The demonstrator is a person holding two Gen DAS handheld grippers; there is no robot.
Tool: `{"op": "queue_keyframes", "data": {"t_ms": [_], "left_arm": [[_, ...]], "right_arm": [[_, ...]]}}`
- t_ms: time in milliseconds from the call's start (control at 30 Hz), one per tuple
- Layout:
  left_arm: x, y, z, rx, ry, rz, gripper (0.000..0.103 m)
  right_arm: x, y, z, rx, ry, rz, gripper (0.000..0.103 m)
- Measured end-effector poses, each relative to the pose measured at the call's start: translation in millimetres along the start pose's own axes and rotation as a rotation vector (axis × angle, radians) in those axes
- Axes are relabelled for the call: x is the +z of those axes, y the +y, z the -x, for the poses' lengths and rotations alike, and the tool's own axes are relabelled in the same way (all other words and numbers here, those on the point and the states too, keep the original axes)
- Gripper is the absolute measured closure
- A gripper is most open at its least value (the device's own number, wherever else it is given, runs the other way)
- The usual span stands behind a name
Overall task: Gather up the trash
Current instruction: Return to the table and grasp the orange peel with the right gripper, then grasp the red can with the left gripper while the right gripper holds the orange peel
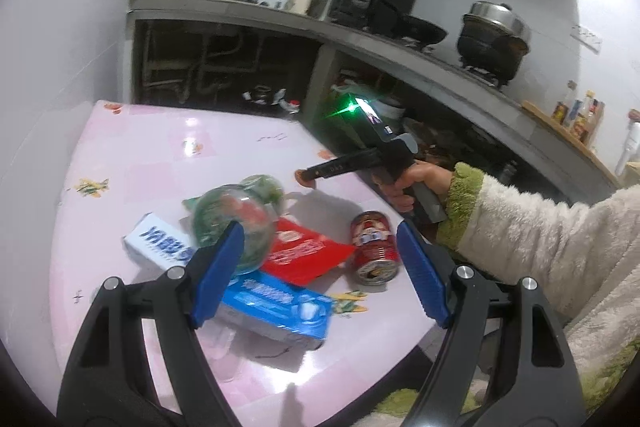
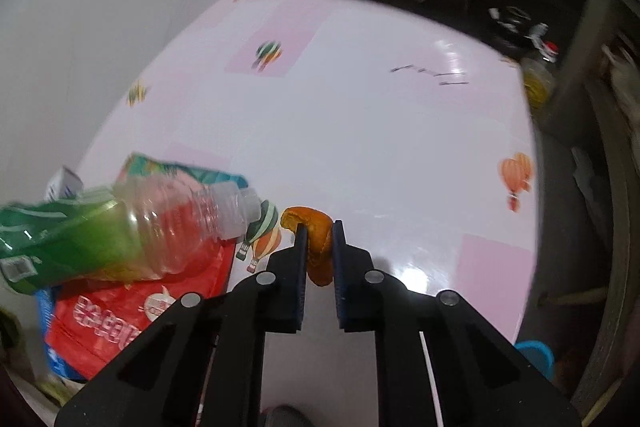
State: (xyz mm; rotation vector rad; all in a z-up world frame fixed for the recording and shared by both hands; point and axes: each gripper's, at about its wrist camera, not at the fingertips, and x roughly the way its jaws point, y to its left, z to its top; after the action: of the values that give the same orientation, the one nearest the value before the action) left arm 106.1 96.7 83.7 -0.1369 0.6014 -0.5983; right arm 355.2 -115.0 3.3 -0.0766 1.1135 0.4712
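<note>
Pink glossy tabletop [image 2: 360, 131] stretched bare ahead of the right gripper [image 2: 320, 227], its far and right edges meeting a dark kitchen counter base. That gripper's jaws were nearly closed, pinching an orange peel [image 2: 318, 247] resting on the tabletop. Just left lay a clear plastic bottle [image 2: 168, 227] atop a red packet [image 2: 120, 311]. The left gripper [image 1: 320, 247] hung wide open and empty above the pile, beside a red can [image 1: 374, 247] and blue box [image 1: 276, 303] near the tabletop's near edge.
</note>
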Motion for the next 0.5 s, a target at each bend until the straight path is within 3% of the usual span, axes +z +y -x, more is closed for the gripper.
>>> {"op": "queue_keyframes", "data": {"t_ms": [167,267,400,500], "left_arm": [[5.4,-21.6,-9.9,-0.135,-0.002,-0.035,0.029],[7.2,-41.8,-29.4,-0.204,0.045,-0.082,0.029],[2.6,-67.0,-65.5,-0.224,0.149,-0.12,0.029],[0.2,-79.0,-90.1,-0.229,0.205,-0.124,0.029]], "right_arm": [[-25.4,-17.4,64.2,-0.016,-0.162,-0.167,0.091],[-53.5,-21.7,106.7,-0.035,-0.261,-0.256,0.091],[-106.8,-23.6,152.8,-0.05,-0.351,-0.372,0.091],[-145.4,-26.4,165.2,-0.043,-0.366,-0.463,0.091]]}}
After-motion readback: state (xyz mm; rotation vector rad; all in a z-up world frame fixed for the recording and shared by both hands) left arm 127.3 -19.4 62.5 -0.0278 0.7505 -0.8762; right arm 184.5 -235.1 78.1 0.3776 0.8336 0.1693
